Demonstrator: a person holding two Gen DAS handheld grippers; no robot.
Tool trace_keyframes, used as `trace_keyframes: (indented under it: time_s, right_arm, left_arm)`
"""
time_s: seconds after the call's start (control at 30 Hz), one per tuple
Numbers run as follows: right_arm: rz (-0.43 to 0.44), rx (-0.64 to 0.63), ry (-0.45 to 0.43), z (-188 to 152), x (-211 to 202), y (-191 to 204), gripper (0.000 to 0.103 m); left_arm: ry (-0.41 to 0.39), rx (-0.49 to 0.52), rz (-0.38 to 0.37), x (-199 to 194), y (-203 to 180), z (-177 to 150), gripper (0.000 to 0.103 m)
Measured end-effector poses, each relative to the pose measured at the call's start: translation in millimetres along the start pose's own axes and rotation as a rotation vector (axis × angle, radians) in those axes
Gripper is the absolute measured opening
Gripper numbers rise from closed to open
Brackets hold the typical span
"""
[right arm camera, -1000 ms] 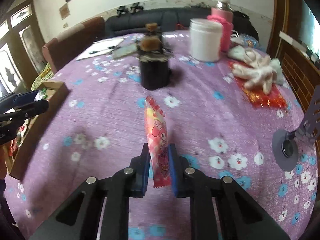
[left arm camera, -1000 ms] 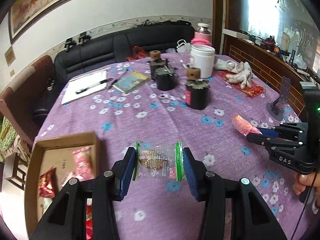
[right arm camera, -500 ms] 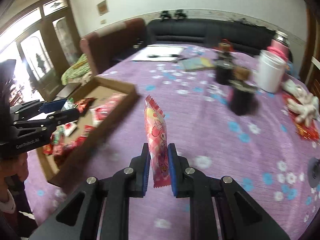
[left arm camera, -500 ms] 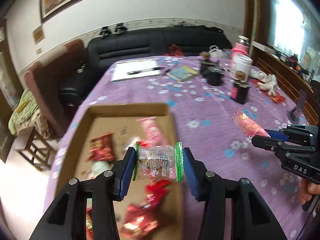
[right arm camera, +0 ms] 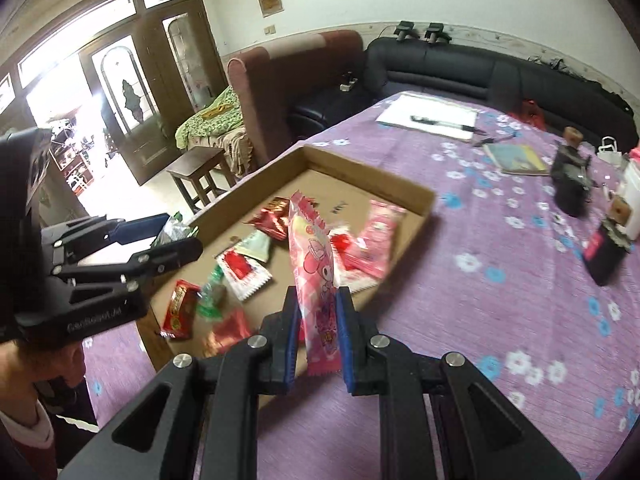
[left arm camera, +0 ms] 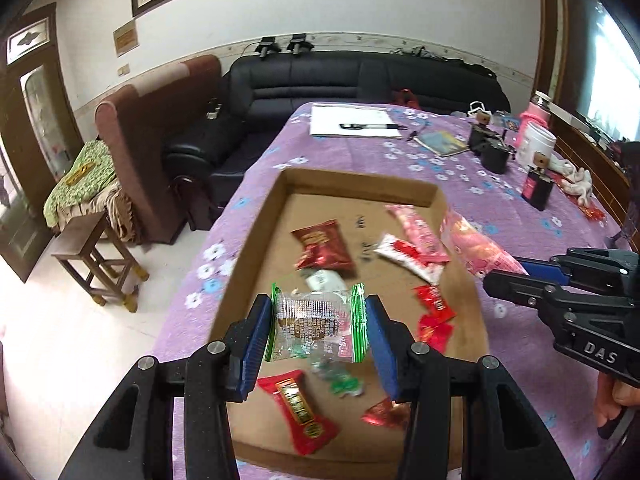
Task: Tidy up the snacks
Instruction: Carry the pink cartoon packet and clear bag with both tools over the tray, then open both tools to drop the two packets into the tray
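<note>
A shallow cardboard box [left arm camera: 356, 182] lies on the purple floral table and holds several snack packets, mostly red and pink. My left gripper [left arm camera: 318, 330] is shut on a clear green-edged snack packet [left arm camera: 318, 322] and holds it above the near part of the box. My right gripper [right arm camera: 318, 330] is shut on a long pink snack packet [right arm camera: 314, 264], upright above the box's right rim [right arm camera: 416, 216]. The right gripper also shows in the left wrist view [left arm camera: 516, 270], and the left gripper in the right wrist view [right arm camera: 176, 240].
Further along the table lie a white paper pad with a pen [left arm camera: 354, 122], a booklet [left arm camera: 442, 142], dark canisters [left arm camera: 494, 152], a white jar [left arm camera: 534, 146] and white gloves [left arm camera: 574, 178]. A black sofa [left arm camera: 360, 80], a brown armchair [left arm camera: 160, 132] and a wooden stool [left arm camera: 96, 256] stand off the table's left edge.
Both grippers have swung left with their packets, from over the open tablecloth to above the cardboard box. The grips have not changed.
</note>
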State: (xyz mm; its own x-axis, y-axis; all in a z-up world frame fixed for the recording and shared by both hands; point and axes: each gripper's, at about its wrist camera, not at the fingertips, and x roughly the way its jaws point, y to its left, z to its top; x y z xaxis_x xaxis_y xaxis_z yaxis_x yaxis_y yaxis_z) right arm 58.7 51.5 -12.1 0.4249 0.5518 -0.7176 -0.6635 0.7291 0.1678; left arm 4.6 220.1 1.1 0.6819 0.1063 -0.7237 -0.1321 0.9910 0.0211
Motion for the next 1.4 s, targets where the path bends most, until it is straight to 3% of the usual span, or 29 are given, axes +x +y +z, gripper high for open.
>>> trace_keyframes:
  time_s: [0.4,1.1,1.3,1.33,1.4]
  right_arm:
    - [-0.012,-0.002,0.056,11,45,16,0.017]
    - [-0.056,-0.021,0.075,14,58,17,0.017]
    - [-0.029,0.003,0.078,15,59,14,0.019]
    - [-0.026,0.009,0.074,15,58,13,0.025]
    - [-0.042,0.012,0.058,16,55,11,0.039]
  left_arm:
    - [0.052,-0.033,0.021,27,26,-10,0.051]
    - [0.092,-0.044,0.033,45,30,-11,0.053]
    - [0.099,-0.043,0.036,47,29,-11,0.053]
    - [0.1,-0.045,0.036,47,29,-11,0.056]
    - [0.093,-0.054,0.038,46,29,-10,0.074]
